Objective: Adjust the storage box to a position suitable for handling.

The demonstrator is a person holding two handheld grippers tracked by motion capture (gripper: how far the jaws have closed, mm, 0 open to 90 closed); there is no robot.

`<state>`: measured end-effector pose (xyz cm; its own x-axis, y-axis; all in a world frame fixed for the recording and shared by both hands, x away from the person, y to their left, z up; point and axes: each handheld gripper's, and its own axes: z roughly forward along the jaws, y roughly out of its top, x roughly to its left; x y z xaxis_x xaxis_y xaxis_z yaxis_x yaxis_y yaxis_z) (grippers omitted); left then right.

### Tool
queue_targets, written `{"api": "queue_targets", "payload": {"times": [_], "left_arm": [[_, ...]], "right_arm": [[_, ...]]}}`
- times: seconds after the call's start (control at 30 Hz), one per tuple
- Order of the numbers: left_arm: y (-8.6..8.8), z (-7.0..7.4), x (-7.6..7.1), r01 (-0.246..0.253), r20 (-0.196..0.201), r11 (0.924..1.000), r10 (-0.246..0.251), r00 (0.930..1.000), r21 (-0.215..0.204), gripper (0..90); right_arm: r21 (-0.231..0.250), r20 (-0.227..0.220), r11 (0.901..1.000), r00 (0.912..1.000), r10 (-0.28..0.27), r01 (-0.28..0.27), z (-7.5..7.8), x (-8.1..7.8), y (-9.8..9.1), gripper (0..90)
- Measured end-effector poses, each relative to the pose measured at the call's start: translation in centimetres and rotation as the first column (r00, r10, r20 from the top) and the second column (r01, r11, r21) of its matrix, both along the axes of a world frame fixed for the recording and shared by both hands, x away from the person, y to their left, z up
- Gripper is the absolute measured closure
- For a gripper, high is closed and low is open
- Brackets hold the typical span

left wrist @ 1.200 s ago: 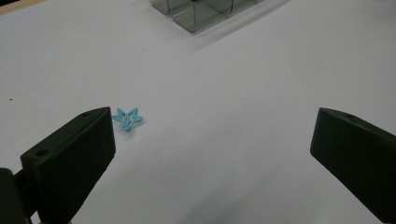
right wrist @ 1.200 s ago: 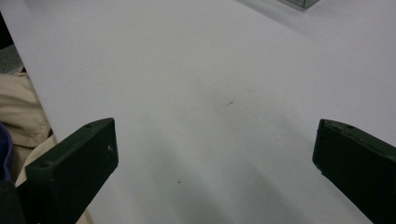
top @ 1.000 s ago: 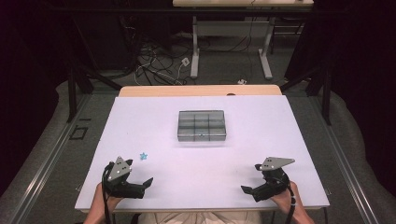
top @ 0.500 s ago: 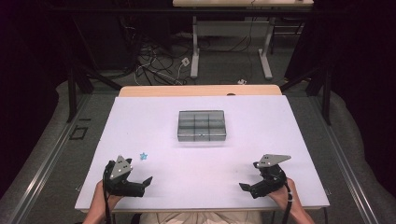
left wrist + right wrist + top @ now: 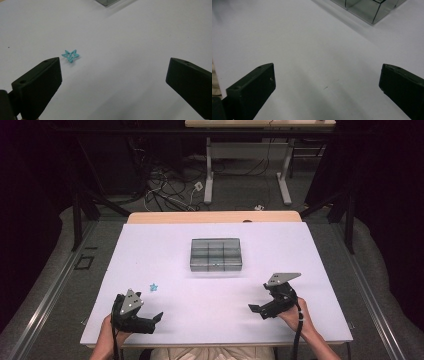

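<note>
Left gripper (image 5: 156,317) low at the table's (image 5: 300,250) near edge, jaws wide, small teal star-shaped piece (image 5: 70,55) lying flat at its eleven o'clock, perhaps a clip, right gripper (image 5: 254,309) equally wide over bare white surface, clear compartment box (image 5: 215,254) at twelve o'clock, mid-table.

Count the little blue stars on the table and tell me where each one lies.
1. The blue star lies flat on the white table, just ahead of the left hand-held gripper and apart from the clear compartment box. More may sit unseen inside that box.
</note>
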<state>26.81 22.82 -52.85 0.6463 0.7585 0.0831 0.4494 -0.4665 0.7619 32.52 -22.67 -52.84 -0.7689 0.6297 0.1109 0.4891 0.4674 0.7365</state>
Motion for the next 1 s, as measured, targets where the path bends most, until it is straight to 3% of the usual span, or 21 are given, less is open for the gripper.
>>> {"api": "queue_targets", "payload": {"times": [0.27, 0.37, 0.5, 0.7, 0.87, 1.0], "left_arm": [[-0.2, 0.0, 0.4, -0.002, 0.0, 0.9999, 0.002, 1.0, -0.01, 0.2], [-0.4, 0.0, 0.3, 0.004, -0.001, 1.0, -0.004, 1.0, -0.004, 0.2], [-0.3, 0.0, 0.2, -0.007, 0.01, 1.0, 0.007, 0.9999, 0.0, 0.2], [-0.2, 0.0, 0.4, -0.005, 0.007, 1.0, 0.005, 1.0, -0.005, 0.2], [-0.4, 0.0, 0.4, 0.003, 0.006, 1.0, -0.003, 1.0, 0.0, 0.2], [-0.4, 0.0, 0.4, 0.004, 0.003, 1.0, -0.004, 1.0, -0.001, 0.2]], "right_arm": [[-0.019, 0.01, 0.9998, 0.9999, 0.007, -0.007, 0.6, 1.3, 1.0, 4.7], [-0.017, 0.03, 0.9998, 0.9995, 0.007, -0.007, 0.9, 2.0, 1.4, 10.6], [-0.021, 0.021, 0.9998, 0.9998, 0.003, -0.003, 1.1, 2.8, 1.6, 14.7], [-0.025, 0.064, 0.9997, 0.998, -0.005, 0.006, 2.2, 3.9, 2.4, 23.6], [-0.018, 0.074, 0.9996, 0.9971, -0.018, 0.02, 2.8, 5.0, 2.9, 34.3], [-0.04, 0.075, 0.9988, 0.9969, -0.026, 0.029, 3.1, 5.9, 3.5, 44.2]]}}
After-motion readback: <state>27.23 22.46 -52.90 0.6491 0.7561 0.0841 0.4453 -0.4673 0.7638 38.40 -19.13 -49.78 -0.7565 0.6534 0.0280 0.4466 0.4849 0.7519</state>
